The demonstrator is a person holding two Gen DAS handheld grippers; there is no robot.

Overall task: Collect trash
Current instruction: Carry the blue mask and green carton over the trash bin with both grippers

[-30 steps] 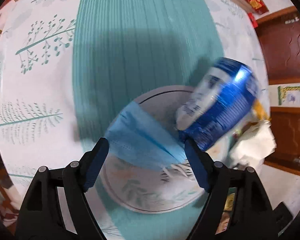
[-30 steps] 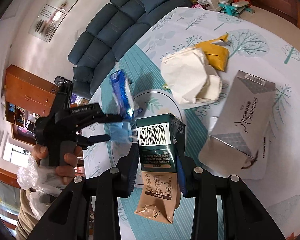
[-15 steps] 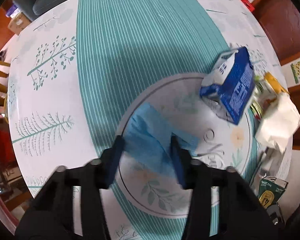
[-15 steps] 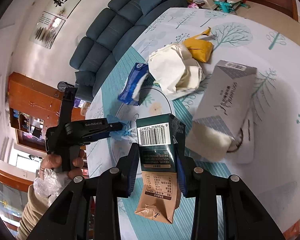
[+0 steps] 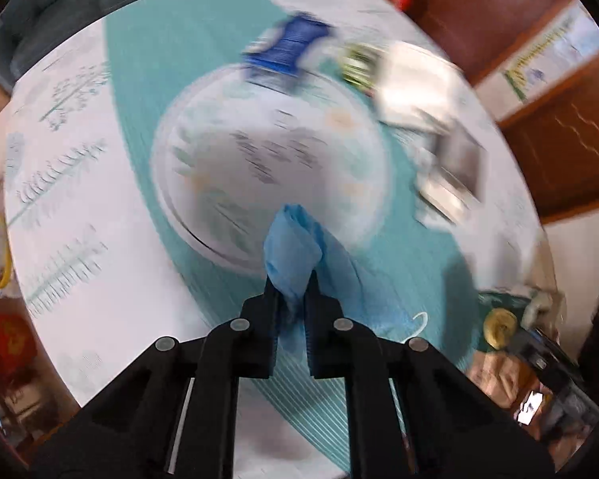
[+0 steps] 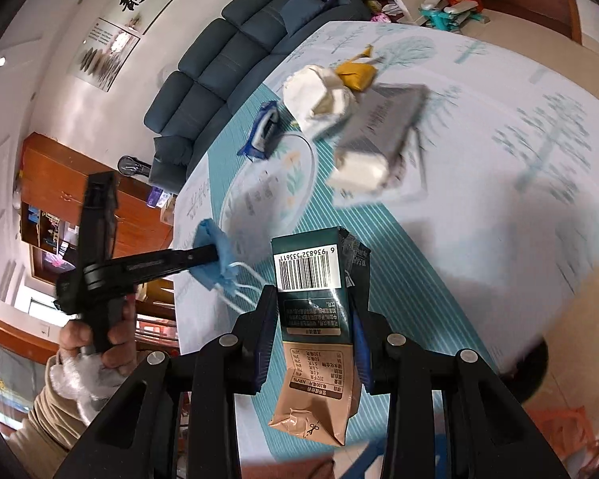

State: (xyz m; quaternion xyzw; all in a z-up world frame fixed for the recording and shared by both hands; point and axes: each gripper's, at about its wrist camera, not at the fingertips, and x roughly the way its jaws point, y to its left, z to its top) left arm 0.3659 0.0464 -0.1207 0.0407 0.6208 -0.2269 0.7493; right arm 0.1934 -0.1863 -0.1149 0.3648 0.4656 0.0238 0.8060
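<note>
The left gripper (image 5: 290, 279) is clenched on a bunched blue face mask (image 5: 293, 253), which pokes out past the fingertips toward 12 o'clock; in the right wrist view the same mask (image 6: 215, 255) hangs off the table with its white ear loops trailing toward 4 o'clock. The right gripper (image 6: 311, 299) is clamped on a dark green carton (image 6: 309, 279), barcode uppermost, its crumpled tan end drooping toward 6 o'clock. Beyond the mask, at 12 o'clock, lies the round printed mat (image 5: 267, 171) on the teal-striped tablecloth (image 5: 139, 80). At the mat's far rim rests a blue milk carton (image 5: 287, 50). At 1 o'clock sits a crumpled white paper bag (image 5: 415, 88), and at 2 o'clock a grey box (image 5: 455, 167). In the right wrist view a yellow wrapper (image 6: 355, 74) touches the bag's far side.
</note>
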